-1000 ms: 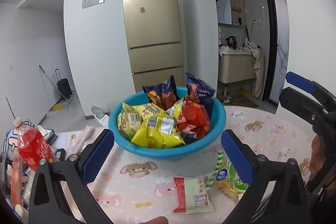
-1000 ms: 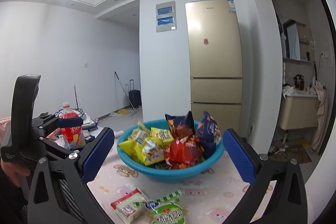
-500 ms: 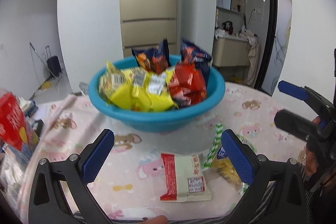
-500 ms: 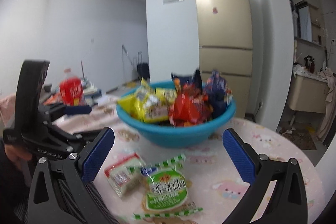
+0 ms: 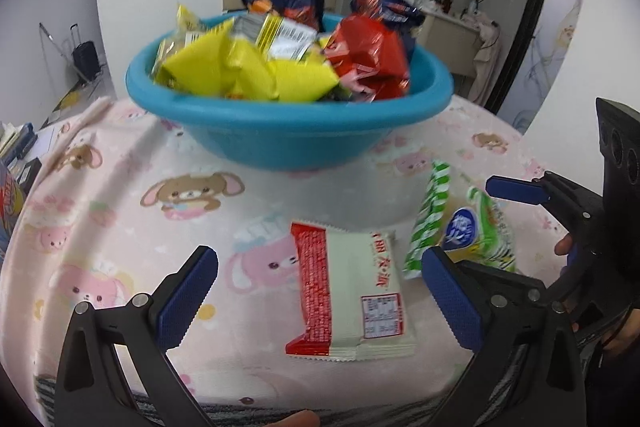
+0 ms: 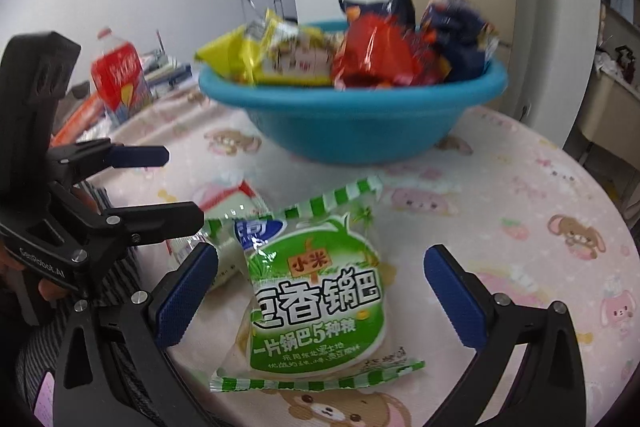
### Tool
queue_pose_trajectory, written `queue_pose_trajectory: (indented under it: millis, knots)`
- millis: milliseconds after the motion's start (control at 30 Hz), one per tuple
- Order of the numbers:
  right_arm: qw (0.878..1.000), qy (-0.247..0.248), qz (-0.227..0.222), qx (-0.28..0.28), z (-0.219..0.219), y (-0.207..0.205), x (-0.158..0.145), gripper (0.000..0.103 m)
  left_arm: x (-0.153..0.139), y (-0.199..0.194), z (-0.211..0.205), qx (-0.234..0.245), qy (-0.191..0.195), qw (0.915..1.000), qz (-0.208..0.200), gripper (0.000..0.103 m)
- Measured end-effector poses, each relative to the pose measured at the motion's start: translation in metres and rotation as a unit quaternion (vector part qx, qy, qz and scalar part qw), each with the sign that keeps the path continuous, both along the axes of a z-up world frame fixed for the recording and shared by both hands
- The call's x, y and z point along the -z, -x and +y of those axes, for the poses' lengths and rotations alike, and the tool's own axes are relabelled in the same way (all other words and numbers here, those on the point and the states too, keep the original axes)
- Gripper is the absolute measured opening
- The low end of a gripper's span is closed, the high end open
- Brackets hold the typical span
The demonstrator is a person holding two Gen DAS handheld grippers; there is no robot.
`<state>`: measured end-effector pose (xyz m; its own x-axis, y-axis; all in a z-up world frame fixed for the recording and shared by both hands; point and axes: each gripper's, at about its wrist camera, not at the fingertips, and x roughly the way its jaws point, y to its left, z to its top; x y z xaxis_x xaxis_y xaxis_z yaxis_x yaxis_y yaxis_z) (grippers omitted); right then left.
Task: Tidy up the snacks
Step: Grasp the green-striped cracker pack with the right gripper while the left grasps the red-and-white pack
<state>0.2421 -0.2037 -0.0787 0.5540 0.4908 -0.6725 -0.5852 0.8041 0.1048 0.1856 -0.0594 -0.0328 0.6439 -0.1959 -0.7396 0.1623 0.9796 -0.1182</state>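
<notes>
A blue bowl (image 5: 288,131) full of yellow, red and dark blue snack packets stands on the pink cartoon tablecloth; it also shows in the right wrist view (image 6: 360,131). A white and red packet (image 5: 352,295) lies flat between the open fingers of my left gripper (image 5: 320,299). A green and white packet (image 6: 316,295) lies between the open fingers of my right gripper (image 6: 320,299), and shows in the left wrist view (image 5: 464,227). Both grippers hover just above the table, empty. The white and red packet is partly hidden in the right wrist view (image 6: 228,199).
A red drink bottle (image 6: 120,71) and stacked books and clutter stand at the table's far left. The right gripper's body (image 5: 580,219) is close on the left gripper's right; the left gripper's body (image 6: 60,195) shows at left.
Both grippers have tilted down and moved closer to the table. The two loose packets now lie between their open fingers. The bowl has not moved.
</notes>
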Motion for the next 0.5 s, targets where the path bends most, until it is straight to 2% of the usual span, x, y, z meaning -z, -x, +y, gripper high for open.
queue_pose_trajectory:
  millis: [67, 133, 200, 233, 300, 500]
  knots:
    - [1.000, 0.008, 0.009, 0.001, 0.002, -0.002, 0.004, 0.103, 0.003, -0.001, 0.000, 0.004, 0.005, 0.9999, 0.009, 0.103]
    - [1.000, 0.013, 0.021, 0.000, 0.003, -0.006, 0.008, 0.098, 0.005, -0.001, -0.001, 0.004, 0.003, 0.9999, 0.011, 0.103]
    - [0.999, 0.014, 0.032, 0.003, 0.003, -0.011, 0.012, 0.085, 0.005, -0.001, -0.002, 0.007, 0.001, 0.9999, 0.011, 0.103]
    - [0.999, 0.012, 0.040, 0.005, 0.001, -0.013, 0.013, 0.082, 0.006, -0.001, -0.002, 0.008, 0.000, 0.9999, 0.012, 0.103]
    - [0.999, 0.001, 0.046, 0.006, -0.003, -0.015, 0.012, 0.065, 0.007, -0.002, -0.003, 0.012, 0.000, 0.9998, 0.015, 0.103]
    - [0.997, -0.028, 0.017, 0.071, -0.029, -0.014, -0.001, 0.062, 0.012, -0.002, -0.020, 0.055, -0.008, 0.9980, 0.028, 0.103]
